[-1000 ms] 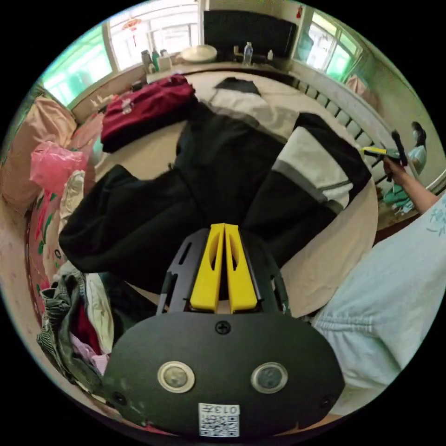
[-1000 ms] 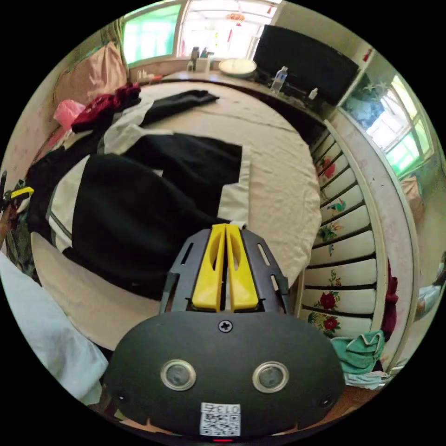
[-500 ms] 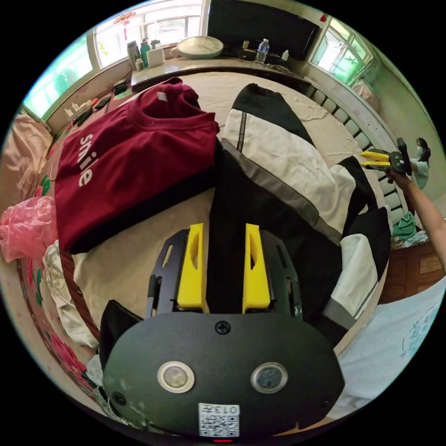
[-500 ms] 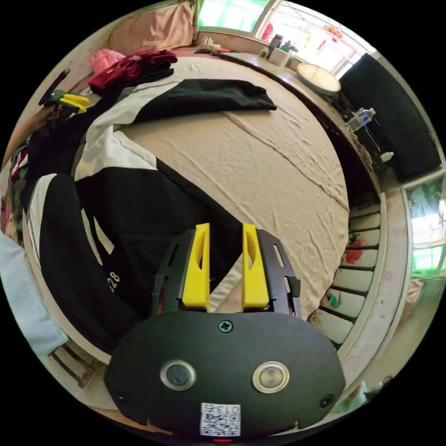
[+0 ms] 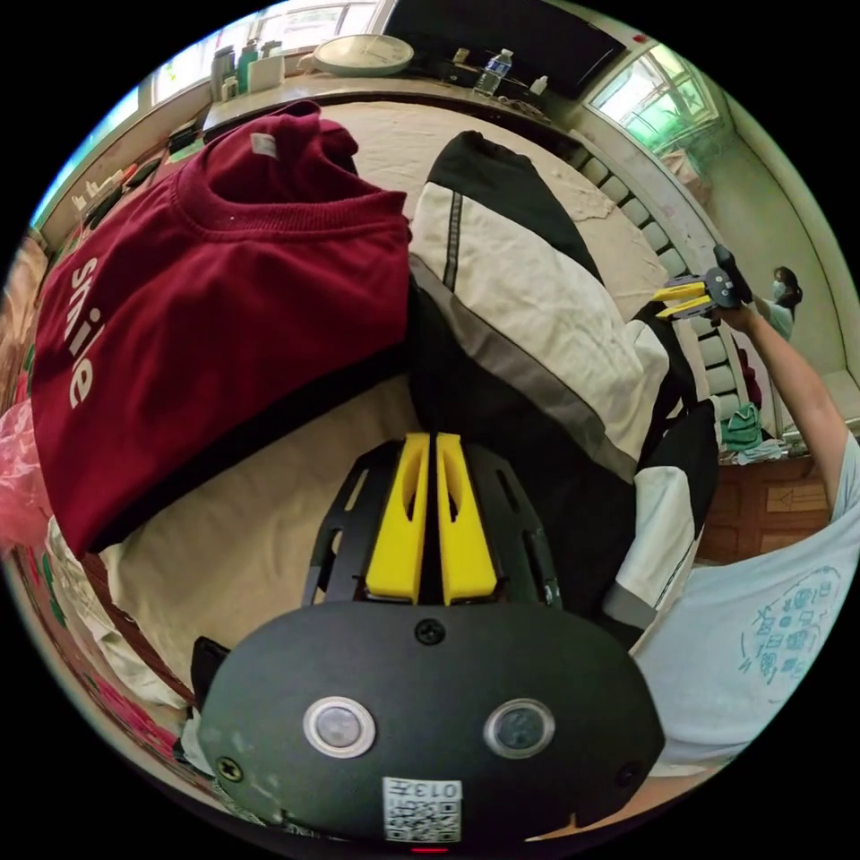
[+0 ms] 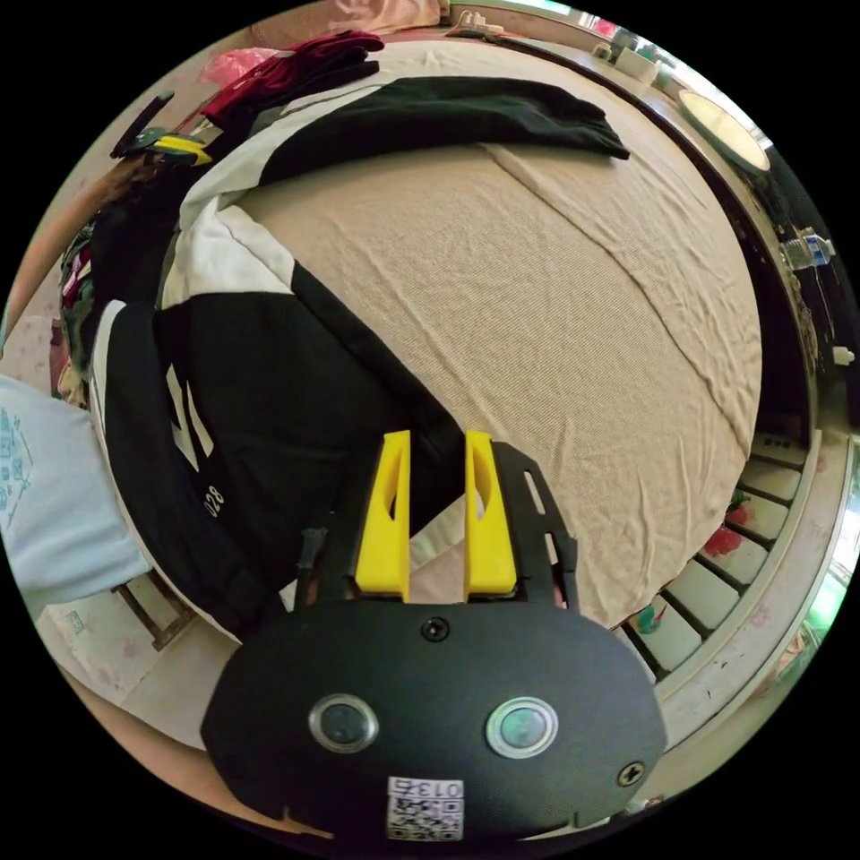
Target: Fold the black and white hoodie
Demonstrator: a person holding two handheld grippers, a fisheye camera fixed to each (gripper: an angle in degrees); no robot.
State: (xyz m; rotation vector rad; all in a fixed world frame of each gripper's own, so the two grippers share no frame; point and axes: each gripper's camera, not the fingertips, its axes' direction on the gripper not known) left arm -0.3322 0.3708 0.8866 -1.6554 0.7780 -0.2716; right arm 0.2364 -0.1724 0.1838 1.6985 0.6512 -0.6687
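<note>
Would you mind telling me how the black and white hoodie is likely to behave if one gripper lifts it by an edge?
The black and white hoodie would probably sag and drape, since it lies soft and creased on the bed sheet. Its long sleeve looks likely to trail. The thick-looking fabric suggests moderate weight, not fragility.

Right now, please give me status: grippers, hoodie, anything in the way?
Left gripper shut at the hoodie's black edge, grip unconfirmed. Right gripper open over the hoodie's edge. Hoodie spread on the bed. Maroon shirt lies close beside.
</note>
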